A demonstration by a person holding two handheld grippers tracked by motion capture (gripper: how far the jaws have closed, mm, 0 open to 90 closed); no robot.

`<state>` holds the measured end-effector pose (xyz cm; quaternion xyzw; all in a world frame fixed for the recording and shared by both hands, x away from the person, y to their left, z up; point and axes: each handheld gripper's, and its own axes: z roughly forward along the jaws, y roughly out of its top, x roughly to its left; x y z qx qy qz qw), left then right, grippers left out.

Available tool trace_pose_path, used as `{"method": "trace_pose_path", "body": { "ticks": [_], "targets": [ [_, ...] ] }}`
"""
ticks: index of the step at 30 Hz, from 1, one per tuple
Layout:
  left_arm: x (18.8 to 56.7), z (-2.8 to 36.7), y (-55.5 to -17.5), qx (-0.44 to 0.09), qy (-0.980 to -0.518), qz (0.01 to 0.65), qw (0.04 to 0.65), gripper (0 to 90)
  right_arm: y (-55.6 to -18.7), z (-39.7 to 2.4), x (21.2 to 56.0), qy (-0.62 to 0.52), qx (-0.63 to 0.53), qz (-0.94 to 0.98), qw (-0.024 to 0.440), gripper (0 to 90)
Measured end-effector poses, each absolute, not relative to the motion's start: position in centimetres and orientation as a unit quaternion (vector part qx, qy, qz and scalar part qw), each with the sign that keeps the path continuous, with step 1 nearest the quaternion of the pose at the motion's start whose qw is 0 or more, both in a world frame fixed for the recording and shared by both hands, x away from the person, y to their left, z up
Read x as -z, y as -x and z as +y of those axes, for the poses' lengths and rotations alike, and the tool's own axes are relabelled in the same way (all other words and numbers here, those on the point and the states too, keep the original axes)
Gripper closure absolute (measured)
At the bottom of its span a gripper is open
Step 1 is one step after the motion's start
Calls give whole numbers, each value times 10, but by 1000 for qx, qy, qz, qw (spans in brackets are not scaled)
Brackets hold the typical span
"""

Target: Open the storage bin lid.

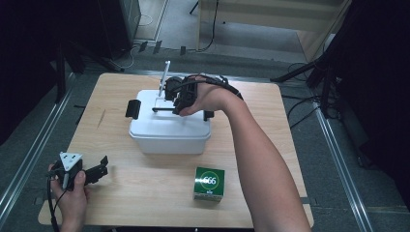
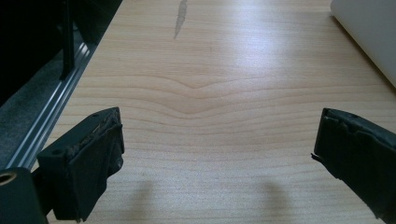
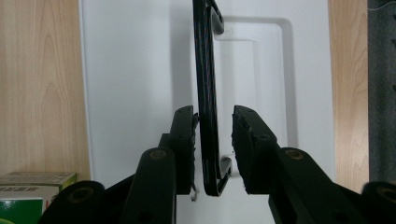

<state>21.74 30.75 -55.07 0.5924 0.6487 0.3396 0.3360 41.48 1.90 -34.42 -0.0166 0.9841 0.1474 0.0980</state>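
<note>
Right hand-held gripper (image 3: 213,122) jaws astride white plastic storage box's (image 1: 169,130) black carry handle (image 3: 208,107), unclamped; off-centre closing could slip off. Left hand-held gripper (image 2: 217,149) agape.

A light wooden tabletop (image 1: 145,193) stands on grey carpeted floor (image 1: 329,159), metal rails (image 1: 29,154) running at nine and three o'clock. At twelve o'clock stands pale wooden furniture (image 1: 270,14), with black cables (image 1: 300,104) trailing across the floor.
</note>
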Motion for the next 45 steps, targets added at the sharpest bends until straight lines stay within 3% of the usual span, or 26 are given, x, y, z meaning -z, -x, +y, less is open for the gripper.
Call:
{"method": "trace_pose_path", "body": {
  "ticks": [16, 21, 45],
  "targets": [
    [551, 308, -218, -337, -593, 650, 336, 23, -413, 40, 348, 22, -134, 986, 100, 773],
    [550, 308, -218, -336, -593, 650, 337, 23, -414, 41, 347, 22, -116, 986, 116, 835],
    [550, 309, -219, -332, -591, 652, 339, 23, -416, 36, 324, 44, -126, 983, 129, 853]
  ]
}}
